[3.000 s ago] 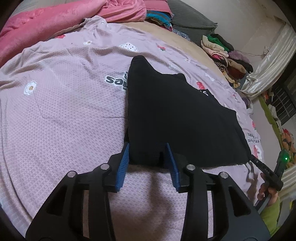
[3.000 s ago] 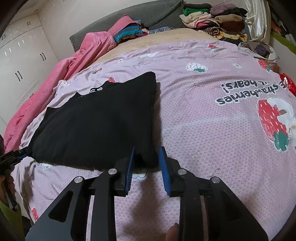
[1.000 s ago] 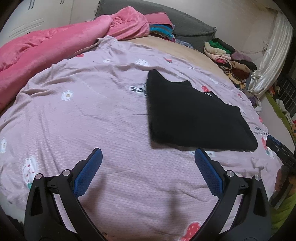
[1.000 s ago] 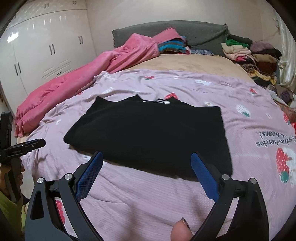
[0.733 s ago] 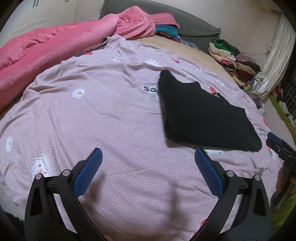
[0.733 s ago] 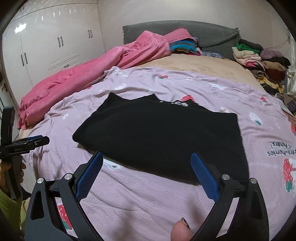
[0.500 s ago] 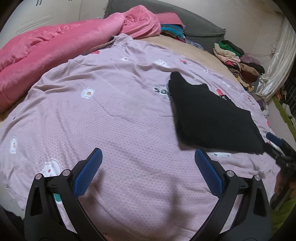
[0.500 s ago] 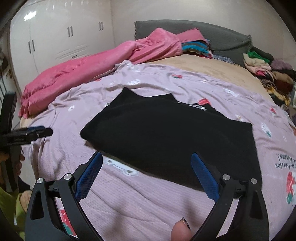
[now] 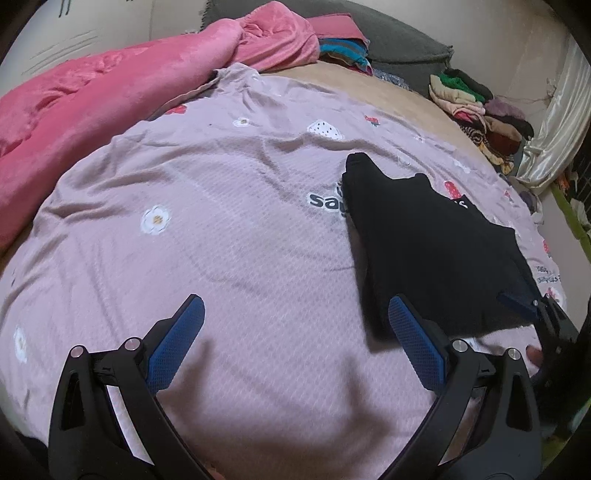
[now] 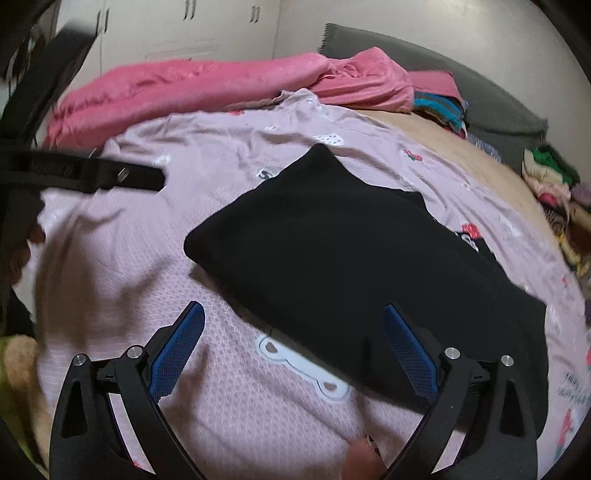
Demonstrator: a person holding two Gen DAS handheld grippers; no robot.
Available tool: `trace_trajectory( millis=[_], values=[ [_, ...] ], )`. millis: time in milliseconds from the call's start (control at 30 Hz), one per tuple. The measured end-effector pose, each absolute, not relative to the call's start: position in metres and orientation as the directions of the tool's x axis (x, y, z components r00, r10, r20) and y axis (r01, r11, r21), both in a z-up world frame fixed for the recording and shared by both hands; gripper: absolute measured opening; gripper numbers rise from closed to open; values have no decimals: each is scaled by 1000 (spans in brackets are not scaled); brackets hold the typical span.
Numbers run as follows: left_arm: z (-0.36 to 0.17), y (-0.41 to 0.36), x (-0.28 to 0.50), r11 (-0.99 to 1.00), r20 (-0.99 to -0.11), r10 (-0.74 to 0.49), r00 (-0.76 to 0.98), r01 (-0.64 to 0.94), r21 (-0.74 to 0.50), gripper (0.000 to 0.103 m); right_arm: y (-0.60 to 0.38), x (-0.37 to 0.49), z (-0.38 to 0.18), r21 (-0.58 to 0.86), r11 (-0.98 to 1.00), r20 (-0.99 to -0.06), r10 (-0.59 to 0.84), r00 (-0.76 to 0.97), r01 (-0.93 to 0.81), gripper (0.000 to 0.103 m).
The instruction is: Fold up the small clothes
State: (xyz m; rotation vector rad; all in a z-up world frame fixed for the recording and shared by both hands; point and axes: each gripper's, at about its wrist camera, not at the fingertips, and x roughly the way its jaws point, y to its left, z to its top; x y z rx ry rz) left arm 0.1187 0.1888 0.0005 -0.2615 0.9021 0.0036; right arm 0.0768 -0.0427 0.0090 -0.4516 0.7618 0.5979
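Observation:
A folded black garment (image 9: 428, 240) lies flat on the pink patterned bedsheet (image 9: 221, 221); it also shows in the right wrist view (image 10: 351, 251). My left gripper (image 9: 295, 339) is open and empty, just left of the garment's near corner. My right gripper (image 10: 293, 350) is open and empty, over the garment's near edge. The right gripper's tip shows at the garment's right corner in the left wrist view (image 9: 532, 310). The left gripper shows blurred at the far left in the right wrist view (image 10: 92, 170).
A pink blanket (image 9: 92, 96) is bunched along the bed's left side. A pile of folded clothes (image 9: 476, 110) sits at the far right corner. A grey headboard cushion (image 9: 399, 48) and more clothes (image 9: 340, 48) lie at the back. White wardrobes (image 10: 184, 29) stand behind.
Both grippers let go of the garment's near corners and opened wide. They then pulled back and swung left; the garment lies where it was laid.

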Motion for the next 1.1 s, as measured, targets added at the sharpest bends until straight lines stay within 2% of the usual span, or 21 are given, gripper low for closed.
trace_trajectory(
  millis=[267, 533, 633, 700, 767, 833, 900, 1100],
  values=[
    [-8, 177, 161, 975, -802, -109, 588, -96, -203, 93, -11, 91, -26, -310, 710, -751, 224, 621, -632, 96],
    [-11, 177, 204, 973, -820, -119, 560, -99, -209, 93, 3, 104, -37, -420, 677, -688, 197, 698, -605, 94],
    [-14, 176, 220, 960, -822, -167, 545, -100, -262, 93, 6, 106, -37, -450, 663, -661, 203, 722, -598, 73],
    [-17, 171, 231, 951, -825, -202, 528, -96, -295, 93, 6, 104, -35, -474, 648, -639, 213, 739, -596, 45],
    [-19, 166, 240, 944, -827, -228, 514, -90, -316, 93, 2, 100, -30, -491, 641, -611, 230, 758, -590, 29],
    [-22, 161, 249, 938, -828, -251, 501, -87, -337, 93, -2, 97, -25, -498, 646, -593, 234, 771, -579, 21],
    [-27, 155, 257, 929, -829, -277, 486, -85, -360, 93, -7, 94, -20, -498, 653, -576, 243, 780, -571, 17],
    [-38, 143, 271, 915, -836, -319, 447, -83, -394, 93, -28, 90, -4, -462, 687, -550, 275, 789, -561, 14]
  ],
)
